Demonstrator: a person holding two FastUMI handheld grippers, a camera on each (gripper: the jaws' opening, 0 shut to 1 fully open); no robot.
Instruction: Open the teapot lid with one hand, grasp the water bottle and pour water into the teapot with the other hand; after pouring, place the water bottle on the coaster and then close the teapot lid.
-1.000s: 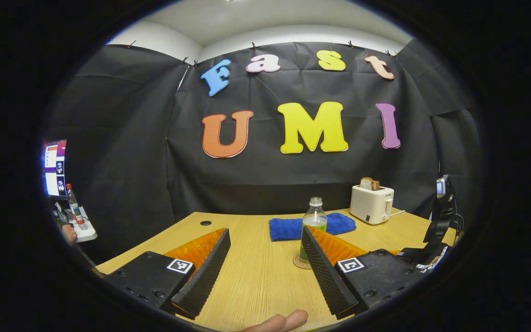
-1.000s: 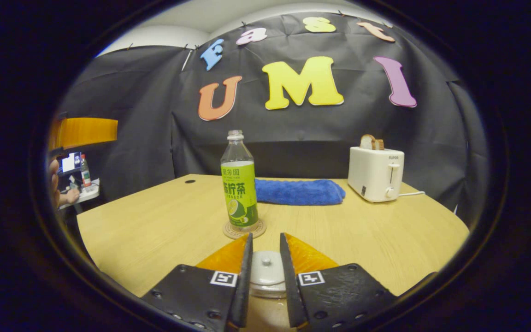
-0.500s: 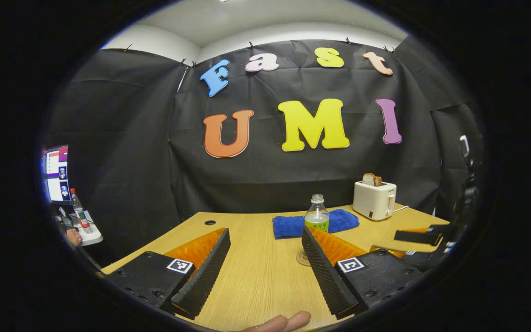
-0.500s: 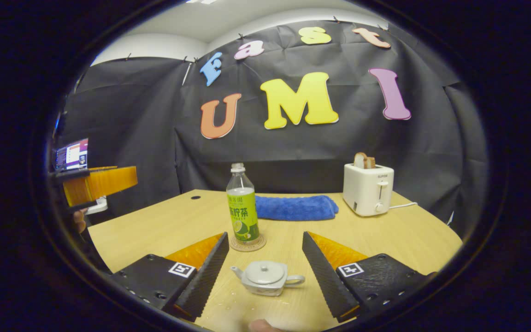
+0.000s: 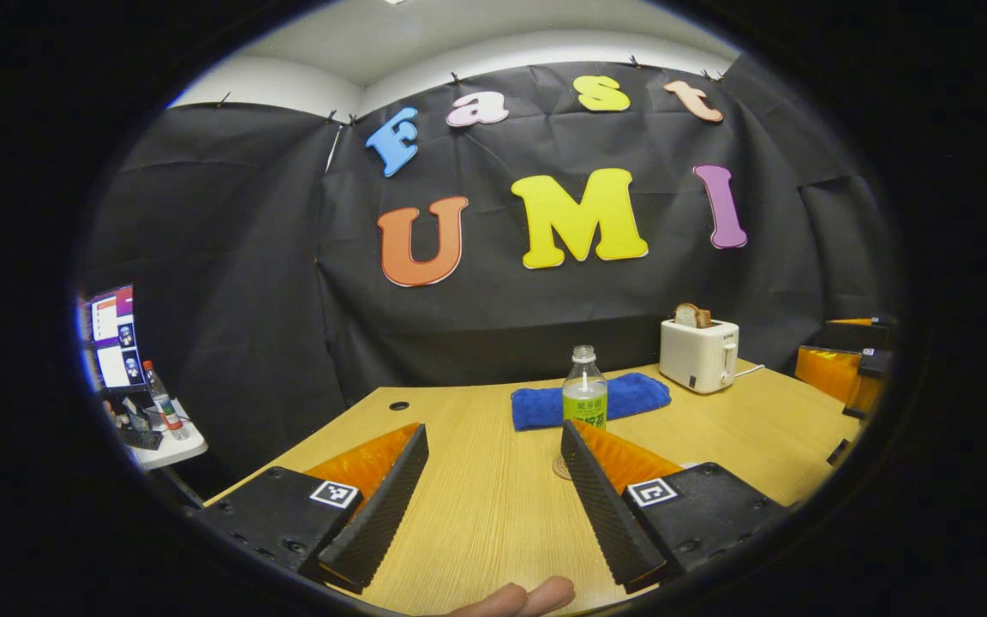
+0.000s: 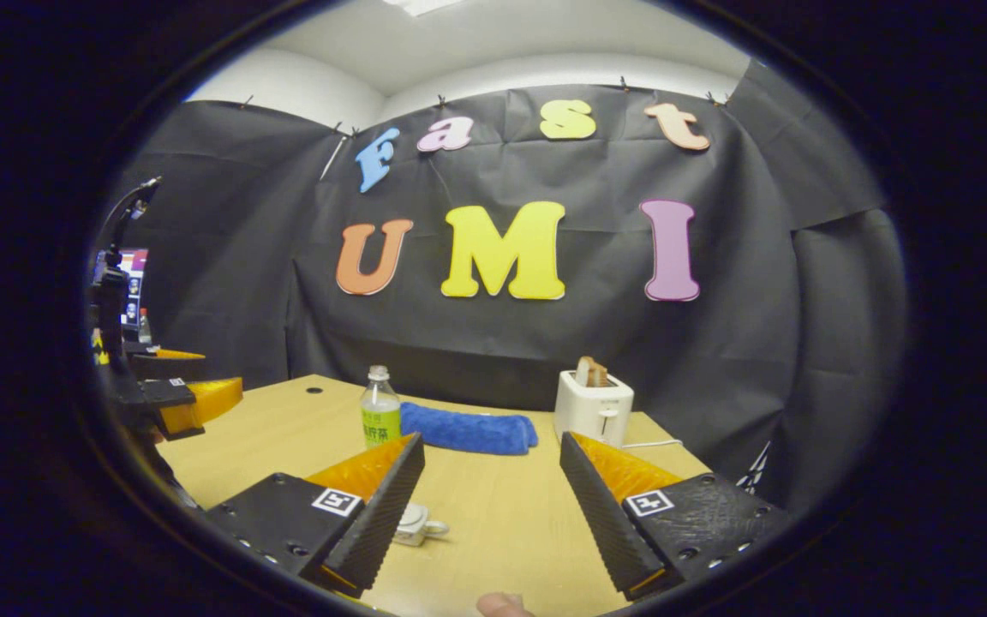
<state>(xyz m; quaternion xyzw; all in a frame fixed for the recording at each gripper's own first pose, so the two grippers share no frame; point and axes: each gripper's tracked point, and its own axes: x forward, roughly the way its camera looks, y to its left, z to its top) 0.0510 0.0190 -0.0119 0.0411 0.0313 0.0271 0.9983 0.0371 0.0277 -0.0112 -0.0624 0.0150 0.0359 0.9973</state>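
In the left gripper view, a clear water bottle (image 5: 584, 387) with a green label stands upright on a round coaster (image 5: 557, 468) at mid-table. It is just beyond my open left gripper (image 5: 493, 437), whose one finger hides the bottle's base. My right gripper (image 5: 845, 368) hangs at that view's far right edge. In the right gripper view, my right gripper (image 6: 492, 446) is open and empty above the near table. The small grey teapot (image 6: 415, 524) peeks out from behind one finger, handle showing. The bottle (image 6: 380, 410) stands farther back, and the left gripper (image 6: 181, 398) is at the left.
A blue towel (image 5: 589, 401) lies behind the bottle, and a white toaster (image 5: 699, 353) holding bread stands at the back right of the wooden table (image 5: 476, 514). A side shelf with a monitor (image 5: 112, 338) is off to the left. A person's fingertip (image 5: 528, 596) shows at the bottom.
My right gripper, nearly shut around the teapot lid's knob a second ago, opened, drew back and up and swung right; the lid sat on the teapot. My left gripper pulled back slightly.
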